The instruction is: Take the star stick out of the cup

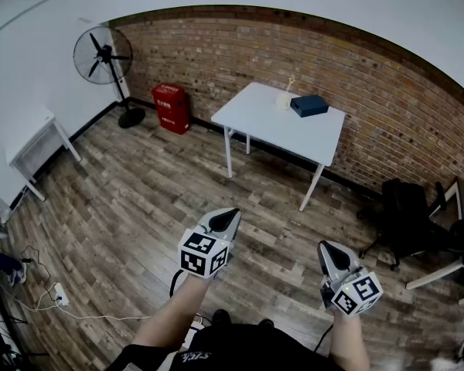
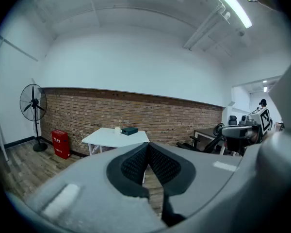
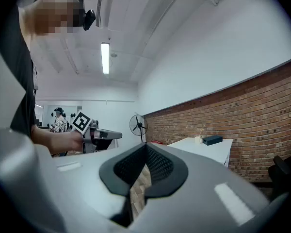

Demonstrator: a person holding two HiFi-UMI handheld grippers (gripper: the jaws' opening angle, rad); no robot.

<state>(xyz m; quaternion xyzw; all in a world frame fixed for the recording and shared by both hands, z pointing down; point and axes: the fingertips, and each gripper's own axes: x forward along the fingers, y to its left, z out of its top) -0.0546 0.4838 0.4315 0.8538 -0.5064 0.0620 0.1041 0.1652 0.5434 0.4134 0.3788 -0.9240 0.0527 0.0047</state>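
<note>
- Wooden floor point(image 1: 139, 199) lies open up to the white bench point(image 1: 255, 126).
- Cup point(image 1: 283, 99) holding star stick point(image 1: 291, 82) stands near bench's far edge.
- Left gripper point(image 1: 233, 212), right gripper point(image 1: 324, 246): held forward, closed, empty, well short of bench.

The floor point(image 1: 116, 199) is of worn, matt wooden planks with a streaked grain, and the wall point(image 1: 387, 83) is rough red-brown brick with pale joints. The table point(image 1: 255, 120) has a smooth, matt white top on thin legs that look like painted metal. The left gripper point(image 2: 148, 147) and right gripper point(image 3: 145, 147) have smooth, matt grey, plastic-looking shells, with black pads point(image 2: 133, 165) finely ribbed like rubber.
</note>
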